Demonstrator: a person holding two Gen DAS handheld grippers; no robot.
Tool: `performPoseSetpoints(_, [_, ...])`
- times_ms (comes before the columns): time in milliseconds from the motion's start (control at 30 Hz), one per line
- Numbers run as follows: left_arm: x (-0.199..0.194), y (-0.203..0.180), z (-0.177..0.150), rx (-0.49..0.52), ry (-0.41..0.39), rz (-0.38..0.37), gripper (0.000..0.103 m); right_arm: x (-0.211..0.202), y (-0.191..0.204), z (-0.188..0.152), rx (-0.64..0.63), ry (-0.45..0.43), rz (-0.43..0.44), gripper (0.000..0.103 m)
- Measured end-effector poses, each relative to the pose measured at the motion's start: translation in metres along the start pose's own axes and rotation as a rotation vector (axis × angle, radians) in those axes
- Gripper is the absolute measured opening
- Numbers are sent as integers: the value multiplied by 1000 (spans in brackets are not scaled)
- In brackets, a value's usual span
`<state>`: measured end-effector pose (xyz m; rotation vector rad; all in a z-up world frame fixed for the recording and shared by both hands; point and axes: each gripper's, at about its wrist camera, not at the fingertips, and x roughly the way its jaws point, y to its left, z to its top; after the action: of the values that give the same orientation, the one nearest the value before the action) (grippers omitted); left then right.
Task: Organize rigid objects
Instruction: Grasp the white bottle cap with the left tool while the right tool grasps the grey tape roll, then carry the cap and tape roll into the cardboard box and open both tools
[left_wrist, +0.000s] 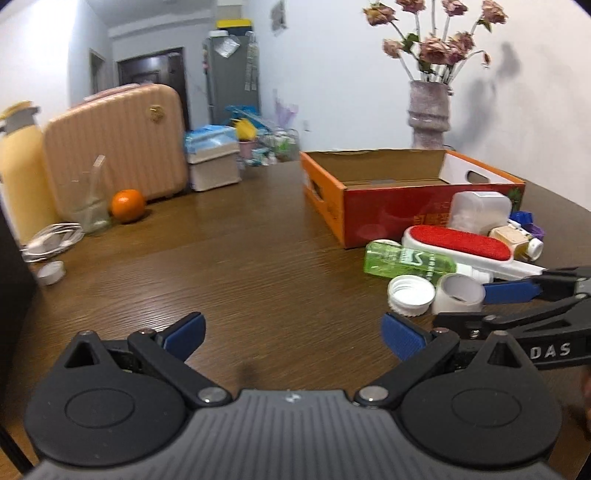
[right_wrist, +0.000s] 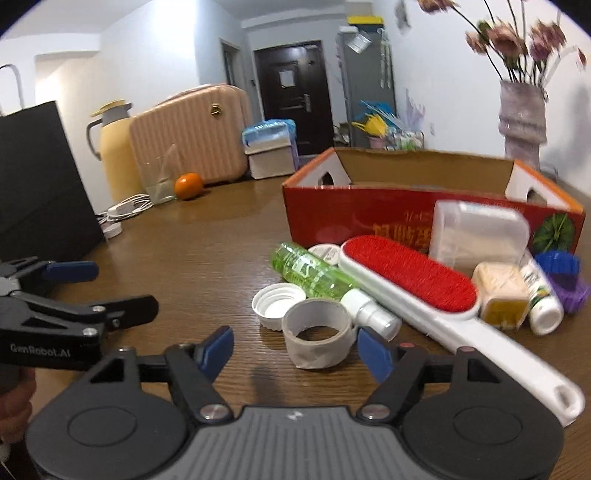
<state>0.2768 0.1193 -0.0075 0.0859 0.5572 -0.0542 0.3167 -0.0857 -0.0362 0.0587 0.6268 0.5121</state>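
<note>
An open orange-red cardboard box stands on the wooden table. In front of it lies a cluster: a red-and-white lint brush, a green spray bottle, a white cap, a grey tape roll, a clear plastic case, small bottles and a purple item. My right gripper is open, its fingers either side of the tape roll's near edge. My left gripper is open and empty over bare table, left of the cluster.
A pink suitcase, a yellow thermos, a glass, an orange, a white cable and a small white lid stand at the table's far left. A vase of dried flowers is behind the box. A black box is on the left.
</note>
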Motion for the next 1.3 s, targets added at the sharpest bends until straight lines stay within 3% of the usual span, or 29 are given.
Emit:
performPoseSetpoints(67, [9, -3, 4, 9, 13, -40, 103, 1, -2, 0, 8, 0, -17, 62])
performPoseSetpoints(133, [17, -7, 8, 15, 24, -93, 103, 5, -6, 2, 14, 4, -40, 43])
performPoseSetpoints(267, [30, -18, 15, 4, 51, -197, 103, -2, -15, -2, 22, -2, -38, 43])
performPoseSetpoints(367, [42, -30, 20, 0, 66, -230, 101, -18, -25, -13, -2, -12, -42, 43])
performPoseSetpoints(533, [68, -55, 28, 6, 147, -250, 71, -45, -46, -26, -6, 4, -89, 42])
performPoseSetpoints(700, [75, -66, 28, 16, 146, -222, 57, -53, -65, -26, 23, -11, -121, 44])
performPoseSetpoints(800, [74, -67, 29, 18, 143, -192, 41, -49, -65, -25, 6, -17, -111, 45])
performPoseSetpoints(900, [70, -63, 27, -14, 149, -200, 41, -43, -62, -22, -17, -20, -121, 45])
performPoseSetpoints(1000, [59, -61, 22, -46, 141, -179, 41, -40, -61, -23, -14, -35, -119, 58])
performPoseSetpoints(1067, [51, -63, 17, -66, 134, -174, 41, -40, -61, -24, -10, -44, -119, 56])
performPoseSetpoints(1100, [46, -64, 14, -84, 129, -171, 41, -41, -61, -25, -4, -48, -110, 46])
performPoseSetpoints(1133, [40, -64, 11, -101, 120, -162, 41, -44, -62, -26, 8, -53, -95, 43])
performPoseSetpoints(1300, [-2, -81, 1, -101, 26, -61, 41, -68, -61, -34, 25, -107, -56, 43])
